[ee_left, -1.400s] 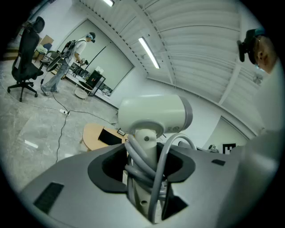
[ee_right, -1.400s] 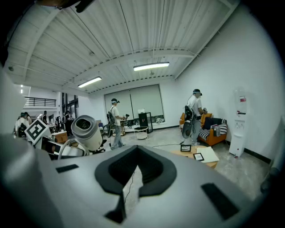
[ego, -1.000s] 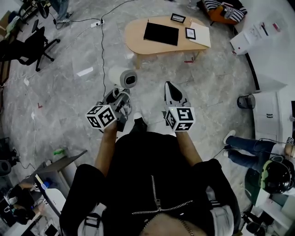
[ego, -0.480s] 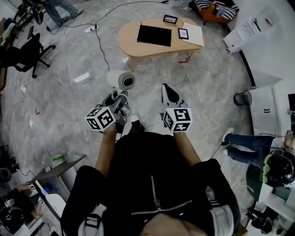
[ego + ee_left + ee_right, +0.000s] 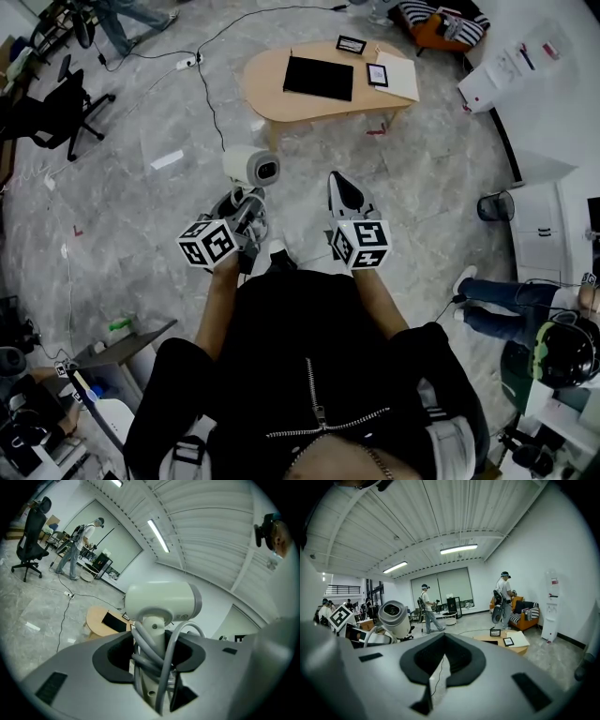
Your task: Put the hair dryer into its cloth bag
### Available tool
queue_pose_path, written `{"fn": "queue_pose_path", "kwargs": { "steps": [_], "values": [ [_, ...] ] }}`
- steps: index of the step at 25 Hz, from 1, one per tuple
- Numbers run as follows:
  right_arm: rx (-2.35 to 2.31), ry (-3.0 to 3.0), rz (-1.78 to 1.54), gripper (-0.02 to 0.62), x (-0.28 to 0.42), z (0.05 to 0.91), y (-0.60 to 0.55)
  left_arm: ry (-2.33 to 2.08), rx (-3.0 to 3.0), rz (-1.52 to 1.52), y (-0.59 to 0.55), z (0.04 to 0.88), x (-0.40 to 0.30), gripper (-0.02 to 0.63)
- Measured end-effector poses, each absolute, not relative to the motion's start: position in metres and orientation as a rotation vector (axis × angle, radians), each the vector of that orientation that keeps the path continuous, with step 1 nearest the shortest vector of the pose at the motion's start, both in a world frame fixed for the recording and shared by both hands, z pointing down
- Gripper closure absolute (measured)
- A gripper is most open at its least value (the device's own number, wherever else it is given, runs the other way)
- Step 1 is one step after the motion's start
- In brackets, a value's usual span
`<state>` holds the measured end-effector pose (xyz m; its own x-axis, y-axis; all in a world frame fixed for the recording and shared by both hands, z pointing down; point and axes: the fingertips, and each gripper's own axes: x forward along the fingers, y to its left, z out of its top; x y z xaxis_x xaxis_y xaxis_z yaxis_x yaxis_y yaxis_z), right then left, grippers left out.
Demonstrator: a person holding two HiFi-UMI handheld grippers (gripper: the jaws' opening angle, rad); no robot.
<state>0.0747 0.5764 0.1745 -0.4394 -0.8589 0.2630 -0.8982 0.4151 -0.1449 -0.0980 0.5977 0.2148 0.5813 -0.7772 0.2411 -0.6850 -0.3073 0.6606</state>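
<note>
Seen from above, a person in a black jacket holds two forearms out in front of the body, side by side, each hand carrying one gripper that points forward and slightly down over a grey marbled floor [image 5: 141,216]. The left gripper [image 5: 247,204] has its fingers pinching the handle of the one hair dryer [image 5: 251,167]. That gripper's own view shows the white dryer [image 5: 161,602] standing upright between the fingers, barrel on top, with its grey cord [image 5: 143,660] looped around the handle. The right gripper [image 5: 343,187] is just to the right of it and apart from it. Its fingers are pressed together with nothing between them, as its own view shows at the right gripper [image 5: 444,648], where the hair dryer [image 5: 396,616] appears at the left with its round end facing the camera. Farther away stands one low wooden surface [image 5: 267,80] carrying one flat black rectangle [image 5: 319,77], two small framed squares [image 5: 352,44] [image 5: 378,74] and one white sheet [image 5: 405,75]. One black office chair [image 5: 56,108] stands at the far left. Compared with a second ago, both hands hold the same pose and the same grip; only the framing has drifted a little.
</note>
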Motion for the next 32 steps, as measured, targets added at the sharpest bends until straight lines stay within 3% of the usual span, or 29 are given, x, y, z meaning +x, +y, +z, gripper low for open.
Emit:
{"fn": "queue_pose_path", "kwargs": {
  "steps": [32],
  "values": [
    [1.647, -2.48, 0.492, 0.586, 0.057, 0.185, 0.519, -1.1, 2.07, -0.072, 0.538, 0.232, -0.119, 0.396]
  ]
}}
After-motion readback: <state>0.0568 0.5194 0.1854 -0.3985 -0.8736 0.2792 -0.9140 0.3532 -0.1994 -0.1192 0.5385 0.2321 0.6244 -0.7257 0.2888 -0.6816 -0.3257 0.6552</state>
